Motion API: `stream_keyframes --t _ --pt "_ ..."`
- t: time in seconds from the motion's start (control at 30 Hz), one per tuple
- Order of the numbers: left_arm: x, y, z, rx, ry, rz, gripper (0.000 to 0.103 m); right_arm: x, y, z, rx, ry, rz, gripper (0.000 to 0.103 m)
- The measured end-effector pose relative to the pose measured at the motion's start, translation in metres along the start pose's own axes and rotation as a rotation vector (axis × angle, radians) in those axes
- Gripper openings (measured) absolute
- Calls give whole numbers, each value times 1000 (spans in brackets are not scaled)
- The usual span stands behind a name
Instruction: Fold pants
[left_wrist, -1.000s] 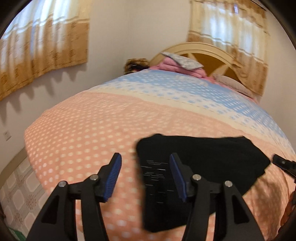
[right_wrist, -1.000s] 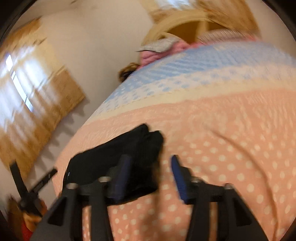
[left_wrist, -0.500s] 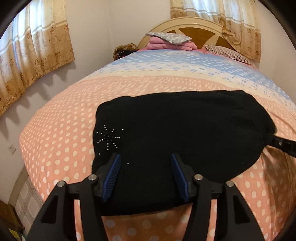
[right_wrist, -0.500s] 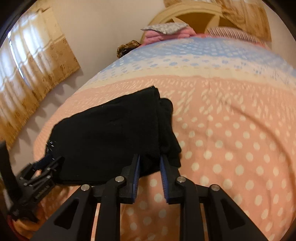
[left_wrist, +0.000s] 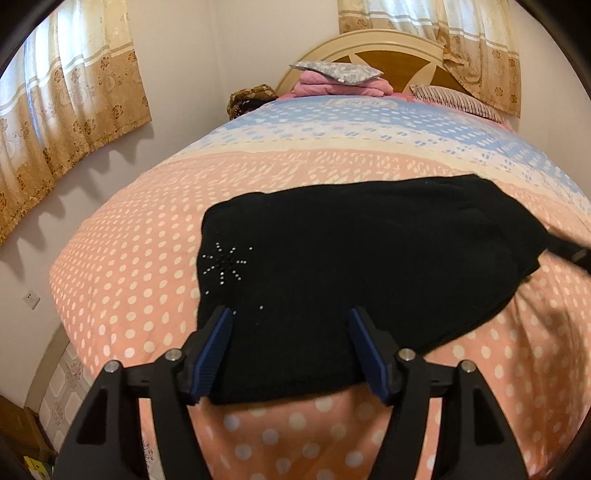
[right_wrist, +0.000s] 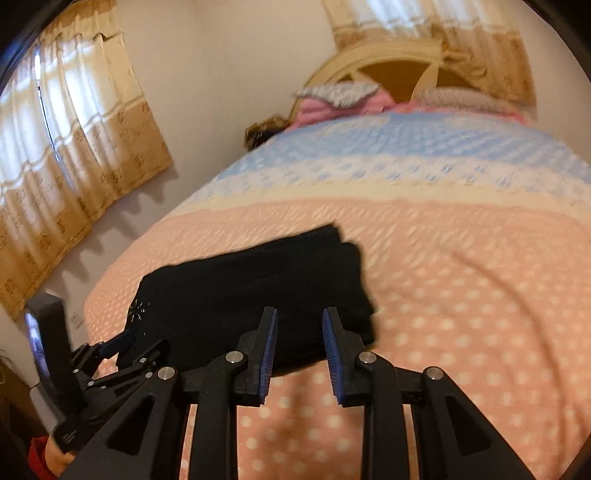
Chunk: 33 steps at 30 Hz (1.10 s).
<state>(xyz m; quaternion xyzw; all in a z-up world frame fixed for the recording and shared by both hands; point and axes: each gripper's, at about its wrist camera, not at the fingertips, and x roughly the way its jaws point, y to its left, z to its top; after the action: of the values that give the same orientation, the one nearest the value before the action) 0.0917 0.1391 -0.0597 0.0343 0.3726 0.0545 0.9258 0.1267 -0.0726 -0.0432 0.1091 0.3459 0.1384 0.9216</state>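
Observation:
The black pants (left_wrist: 362, 266) lie folded in a flat bundle on the bed (left_wrist: 129, 280), with a rhinestone star (left_wrist: 225, 264) near their left edge. My left gripper (left_wrist: 291, 317) is open, its jaws spread wide over the near hem, holding nothing. In the right wrist view the pants (right_wrist: 251, 295) lie left of centre. My right gripper (right_wrist: 300, 317) is open with a moderate gap, just above the bundle's near right corner. The left gripper (right_wrist: 122, 350) shows at the pants' left end.
The bed has a peach polka-dot and blue-striped cover. Pink folded bedding and a grey pillow (left_wrist: 336, 75) lie by the wooden headboard (left_wrist: 391, 55). Curtained windows (left_wrist: 66, 107) line the left wall. Tiled floor (left_wrist: 59, 384) lies beside the bed's left edge.
My right gripper has opened from nearly shut at the pants' right corner and drawn back a little. My left gripper stayed open and hardly moved over the near hem in the last half second.

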Motion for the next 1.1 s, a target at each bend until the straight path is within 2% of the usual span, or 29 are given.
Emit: stream_keyframes --t 0.13,0.2,0.33,0.37,0.4,0.43,0.47,0.63,0.77,0.83,1.0,1.1 --pt "-12 4 -1 -11 -10 -1 71 39 -16 -19 98 137 8 27" --pt "-17 5 0 -13 -17 7 72 44 -25 -28 159 177 23 27" --pt "-31 4 1 -8 -40 20 73 16 -15 -28 152 139 34 29" --pt "-37 3 0 -1 -57 27 79 6 -9 -27 136 124 20 39" --pt "-44 1 -1 9 -80 39 83 -3 -3 -26 130 112 7 59" --pt "-51 0 -2 17 -105 50 93 -11 0 -27 131 104 0 68" --pt "-57 0 -3 20 -125 57 98 -20 4 -27 134 91 -2 76" --pt "-88 1 2 16 -215 49 103 -61 27 -34 101 8 -8 76" --pt "-113 -4 5 25 -294 83 103 -93 44 -40 47 -71 -93 76" --pt "-121 -7 3 26 -319 74 103 -111 47 -42 24 -129 -152 76" --pt "-136 -12 3 10 -325 8 103 -150 49 -42 -6 -243 -238 76" --pt "-143 -16 1 15 -330 33 103 -166 49 -42 -1 -285 -260 76"
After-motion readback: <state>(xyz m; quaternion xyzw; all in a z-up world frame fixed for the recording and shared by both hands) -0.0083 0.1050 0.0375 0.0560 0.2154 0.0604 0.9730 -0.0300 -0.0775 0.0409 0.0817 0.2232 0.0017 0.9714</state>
